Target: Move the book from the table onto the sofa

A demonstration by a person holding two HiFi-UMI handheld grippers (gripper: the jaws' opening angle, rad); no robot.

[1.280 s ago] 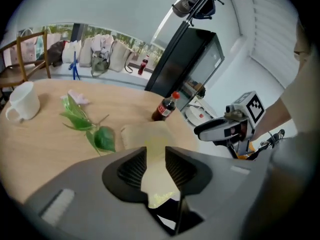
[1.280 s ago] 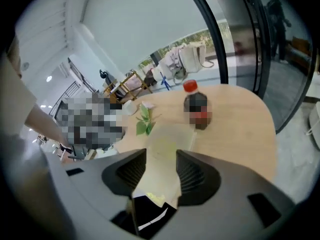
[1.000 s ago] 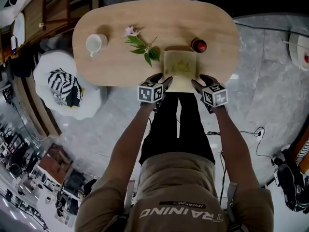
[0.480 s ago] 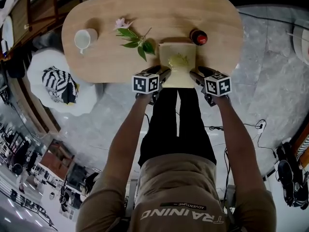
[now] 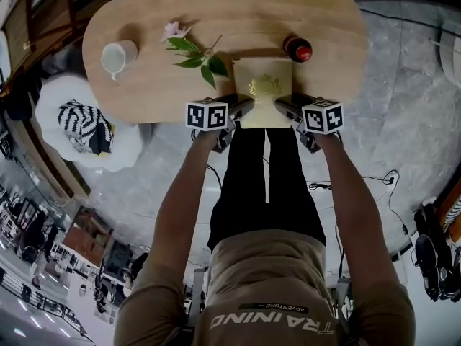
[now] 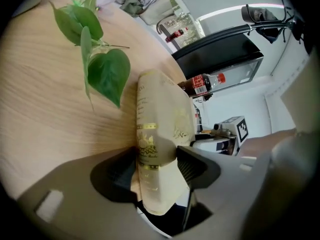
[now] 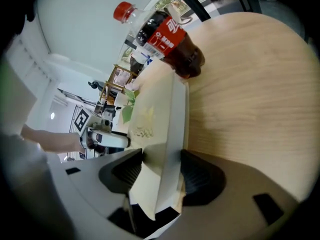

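Note:
A cream book (image 5: 265,92) with gold print lies at the near edge of the oval wooden table (image 5: 216,20), its near end overhanging. My left gripper (image 5: 241,108) is at the book's near left corner and my right gripper (image 5: 284,107) at the near right corner. In the left gripper view the book's spine (image 6: 160,119) stands between the jaws of the left gripper (image 6: 156,159), which are opening. In the right gripper view the book's page edge (image 7: 160,114) sits between the jaws of the right gripper (image 7: 161,166), also opening. I see no firm squeeze on either side.
A cola bottle (image 5: 297,49) stands just beyond the book's far right corner. A leafy flower sprig (image 5: 191,52) lies to the book's left and a white cup (image 5: 115,58) further left. A white upholstered seat with a striped cushion (image 5: 86,125) stands left of the table.
Both grippers have dropped and closed in on the book's near corners, and their jaws now straddle its edge. The book has stayed on the table.

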